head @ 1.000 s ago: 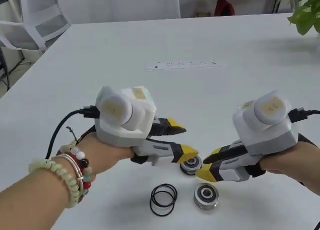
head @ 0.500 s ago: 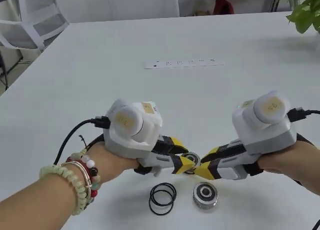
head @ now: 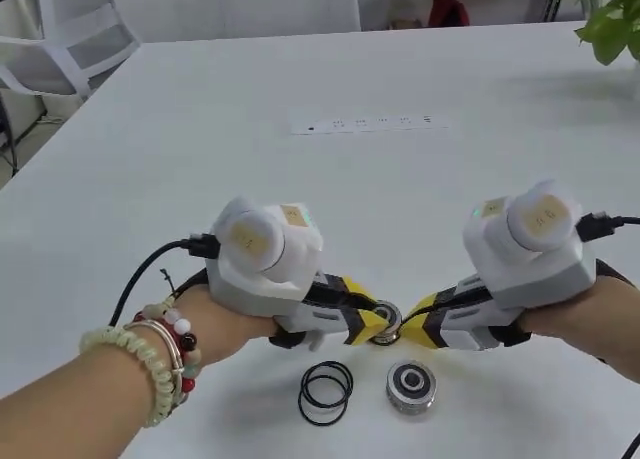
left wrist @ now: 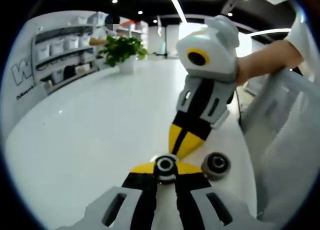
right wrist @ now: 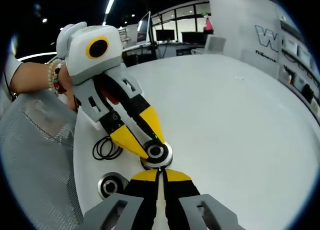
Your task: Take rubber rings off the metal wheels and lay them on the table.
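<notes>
A white surface (head: 300,199) seen from above, with a person's two hands each holding a white gripper with black and yellow jaws. The left gripper (head: 368,322) reaches in from the left and the right gripper (head: 418,331) from the right, so that their yellow tips meet nose to nose near the front edge of the surface. Between the tips is a small metal wheel (head: 386,319) with a dark centre. In the left gripper view the left jaws are clamped on this wheel, one yellow tip on either side of it. In the right gripper view the right jaws are pressed together with only a thin seam between them, their tips against the near edge of the same wheel; whether they pinch a ring there cannot be told. Just in front of the grippers a second wheel (head: 411,385) lies flat on the surface, apart from both. Beside it, to its left, a few thin black rubber rings (head: 326,390) lie overlapping in a loose pile. The left wrist wears beaded bracelets (head: 150,354). Farther back a white power strip (head: 365,124) lies on the surface, and green plant leaves (head: 610,19) show at the far right corner.
</notes>
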Motion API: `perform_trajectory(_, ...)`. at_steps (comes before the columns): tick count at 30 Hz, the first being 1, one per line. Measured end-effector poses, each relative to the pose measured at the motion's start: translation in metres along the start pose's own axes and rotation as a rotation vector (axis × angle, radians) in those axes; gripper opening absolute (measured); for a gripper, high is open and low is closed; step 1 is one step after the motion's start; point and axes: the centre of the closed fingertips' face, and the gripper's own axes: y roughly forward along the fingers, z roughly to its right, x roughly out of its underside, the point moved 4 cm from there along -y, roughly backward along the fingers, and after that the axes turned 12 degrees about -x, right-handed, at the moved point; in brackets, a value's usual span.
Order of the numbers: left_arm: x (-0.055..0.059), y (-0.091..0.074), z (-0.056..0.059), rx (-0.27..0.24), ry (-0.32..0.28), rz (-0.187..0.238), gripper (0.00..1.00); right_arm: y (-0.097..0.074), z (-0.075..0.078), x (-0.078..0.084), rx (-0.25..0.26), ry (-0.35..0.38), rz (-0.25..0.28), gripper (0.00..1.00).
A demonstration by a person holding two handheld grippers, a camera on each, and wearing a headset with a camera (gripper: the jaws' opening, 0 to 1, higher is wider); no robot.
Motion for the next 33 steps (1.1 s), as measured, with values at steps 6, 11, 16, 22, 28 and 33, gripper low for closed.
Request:
perform_trajectory(6, 0.0, 0.0, -0.001, -0.006, -0.003, -0.001, 0.14, -0.001, 0.007, 0.002, -0.001, 0.273, 0.081, 0.0)
perform_trajectory(11, 0.001, 0.0, -0.002, -0.013, -0.002, -0.003, 0.14, -0.007, 0.01, 0.0, -0.029, 0.481, 0.18, 0.0)
perform_trajectory(16, 0.0, 0.0, -0.001, -0.017, -0.006, 0.0, 0.14, -0.013, 0.007, -0.005, -0.058, 0.54, 0.25, 0.0)
perform_trajectory(22, 0.001, 0.0, 0.0, -0.024, 0.04, 0.006, 0.13, -0.012, 0.002, -0.012, -0.049, 0.503, 0.225, 0.0)
perform_trajectory(28, 0.001, 0.001, -0.001, -0.032, 0.072, -0.007, 0.13, -0.007, -0.003, -0.019, -0.049, 0.479, 0.216, 0.0)
perform_trajectory(33, 0.001, 0.0, -0.001, -0.028, 0.072, -0.003, 0.13, -0.008, -0.003, -0.02, -0.061, 0.486, 0.227, 0.0)
